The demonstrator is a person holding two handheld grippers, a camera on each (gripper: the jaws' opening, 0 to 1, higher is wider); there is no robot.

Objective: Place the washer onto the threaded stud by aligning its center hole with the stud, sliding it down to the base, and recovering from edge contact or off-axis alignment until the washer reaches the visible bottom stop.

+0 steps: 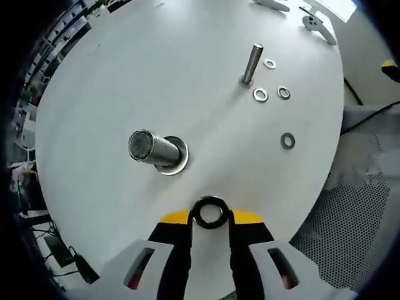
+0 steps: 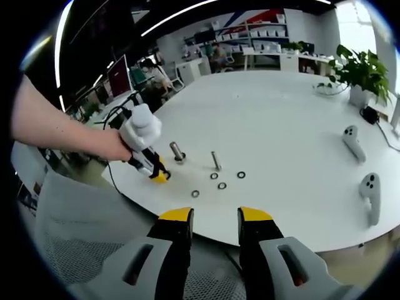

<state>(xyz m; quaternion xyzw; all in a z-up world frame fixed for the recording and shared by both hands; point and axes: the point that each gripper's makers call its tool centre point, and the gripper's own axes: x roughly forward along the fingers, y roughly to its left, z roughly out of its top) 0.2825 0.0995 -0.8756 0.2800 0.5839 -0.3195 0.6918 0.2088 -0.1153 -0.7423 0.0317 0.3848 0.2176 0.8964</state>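
Table point(image 1: 94, 94): large, white, round, smooth top. On it stand two studs. The larger stud point(image 1: 153, 149), thick and threaded, already carries one washer at its base. The thin stud point(image 1: 252, 62) stands well apart from it, with four loose washers point(image 1: 260, 95) scattered near its foot. In the right gripper view both studs and the loose washers lie well ahead on the table point(image 2: 281, 125), and two white controllers point(image 2: 353, 142) rest at the far right.

Left gripper point(image 1: 210, 222): jaws nearly closed, pinching a dark washer point(image 1: 210, 212) by opposite sides of its rim, the centre hole left clear and facing the camera. The washer is held near the larger stud, not touching it and off its axis. Seen from the right gripper view, the left gripper point(image 2: 157, 174) is carried by a hand point(image 2: 115, 147) low over the table edge, just beside that stud.

Right gripper point(image 2: 215, 225): jaws parted by a moderate gap, nothing between them, hanging off the table's near edge.

Handling judgement: the washer looks to be a small metal ring, so light, rigid, not fragile, but smooth and thin, liable to slip or pivot in the pads. A rim grip as taken suits it, keeping the hole open. Threads may catch the inner edge if it goes on tilted; it needs levelling over the stud top before release.
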